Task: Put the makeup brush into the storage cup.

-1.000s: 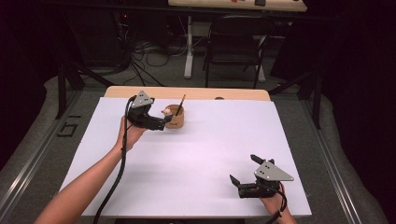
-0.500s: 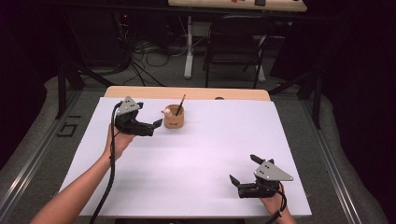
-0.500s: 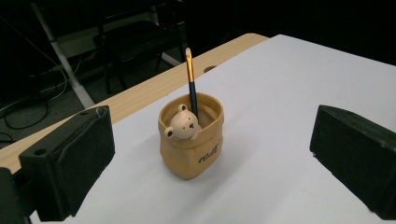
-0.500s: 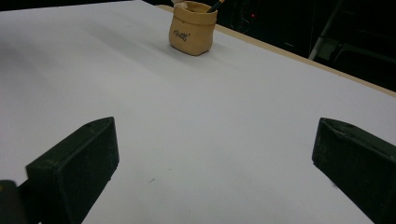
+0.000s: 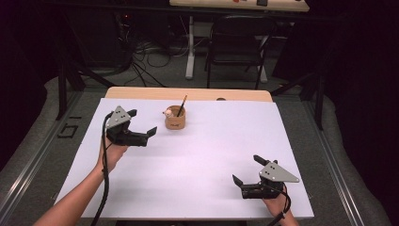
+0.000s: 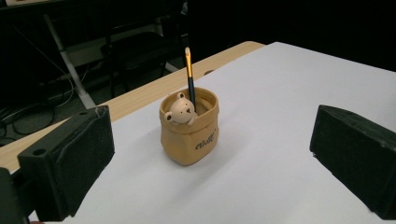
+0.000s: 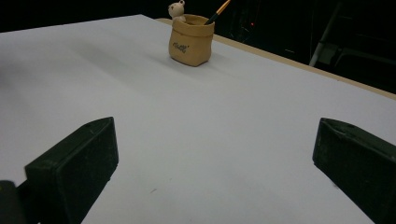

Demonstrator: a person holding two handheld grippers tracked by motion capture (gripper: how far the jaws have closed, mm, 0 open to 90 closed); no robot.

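Jaws of the left gripper (image 5: 140, 125) stand wide apart with nothing between them, left of centre in the high view, pointing toward the small tan sack-shaped holder with a bear face on its rim (image 5: 175, 117), which sits just beyond them in the upper middle of the white sheet covering the table (image 5: 207, 155). In the left gripper view that holder (image 6: 189, 126) stands upright at frame centre, framed between the two black pads but clear of both, with a dark, gold-tipped pencil (image 6: 189, 77) leaning inside it against the back wall. If the work is to take hold of the holder, it looks best to bring the pads in level on either side of its soft body, below the rim, and close gently so the sack does not fold or tip the pencil out. Right gripper (image 5: 248, 170) rests at the lower right of the high view, also spread open and empty, well apart from the holder (image 7: 191, 39), which its own view shows far off near the top.
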